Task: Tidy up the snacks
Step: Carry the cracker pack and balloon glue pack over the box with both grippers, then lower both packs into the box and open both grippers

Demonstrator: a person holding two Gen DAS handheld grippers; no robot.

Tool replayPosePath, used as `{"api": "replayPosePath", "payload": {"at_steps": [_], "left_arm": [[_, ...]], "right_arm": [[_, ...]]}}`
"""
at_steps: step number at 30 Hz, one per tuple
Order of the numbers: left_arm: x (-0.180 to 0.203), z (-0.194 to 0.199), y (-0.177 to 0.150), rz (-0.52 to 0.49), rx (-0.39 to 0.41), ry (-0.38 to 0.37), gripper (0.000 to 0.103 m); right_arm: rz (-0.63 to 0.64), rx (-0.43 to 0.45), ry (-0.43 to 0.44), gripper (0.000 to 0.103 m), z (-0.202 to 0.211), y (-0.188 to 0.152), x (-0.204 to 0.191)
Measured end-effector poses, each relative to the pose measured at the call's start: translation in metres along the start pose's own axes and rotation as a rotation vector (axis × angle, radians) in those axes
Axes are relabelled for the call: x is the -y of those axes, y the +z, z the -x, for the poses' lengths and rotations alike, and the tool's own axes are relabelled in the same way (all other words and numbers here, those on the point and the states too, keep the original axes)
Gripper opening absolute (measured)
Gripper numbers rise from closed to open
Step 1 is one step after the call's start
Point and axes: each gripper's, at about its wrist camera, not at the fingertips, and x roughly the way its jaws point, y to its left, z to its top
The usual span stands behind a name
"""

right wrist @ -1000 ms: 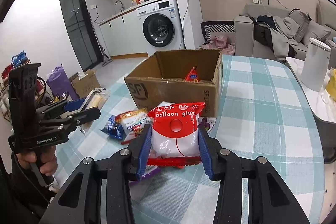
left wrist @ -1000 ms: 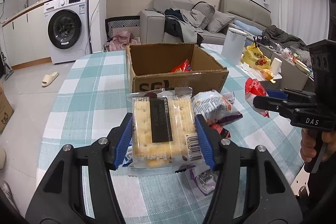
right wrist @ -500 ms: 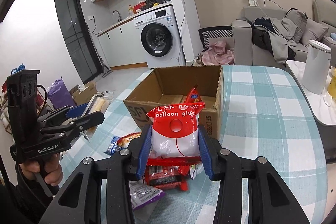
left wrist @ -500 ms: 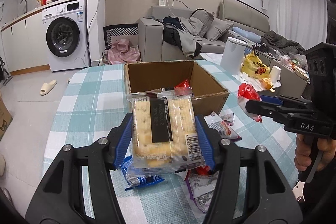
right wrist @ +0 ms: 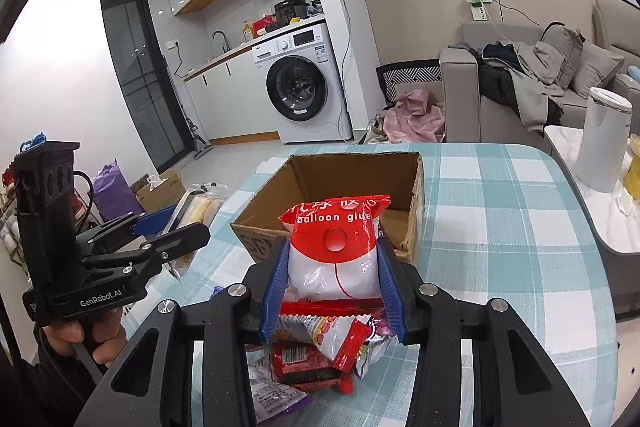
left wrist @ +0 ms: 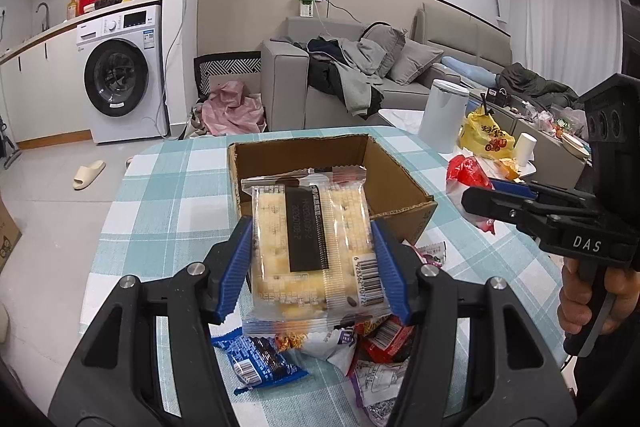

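We hold cracker pack [left wrist: 312, 247] in left gripper [left wrist: 312, 267], balloon-glue bag [right wrist: 334, 251] in right gripper [right wrist: 334, 283], above cardboard box [left wrist: 400, 195].

From my left wrist camera, the cracker packet [left wrist: 310, 247] is blocking most of the cardboard box [left wrist: 396, 187] floor, so I am not seeing what lies inside, and the loose wrappers [left wrist: 340, 343] beneath it are disappearing behind the gripper frame. On the right wrist camera the balloon glue bag [right wrist: 334, 251] is covering the box's near wall and its printed lettering, and I am failing to read the small text on the red packet [right wrist: 308, 363] below. The person's hand [right wrist: 86, 335] is running off into the dark rim.
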Motion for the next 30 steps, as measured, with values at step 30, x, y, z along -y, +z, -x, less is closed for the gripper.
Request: {"api": "replayPosePath", "payload": {"at_steps": [30], "left_arm": [[-0.018,-0.09,0.025,0.017,-0.057,0.028,0.055]], "right_arm": [[-0.073,-0.041,0.002,0.043,-0.063,0.03,0.016]]}}
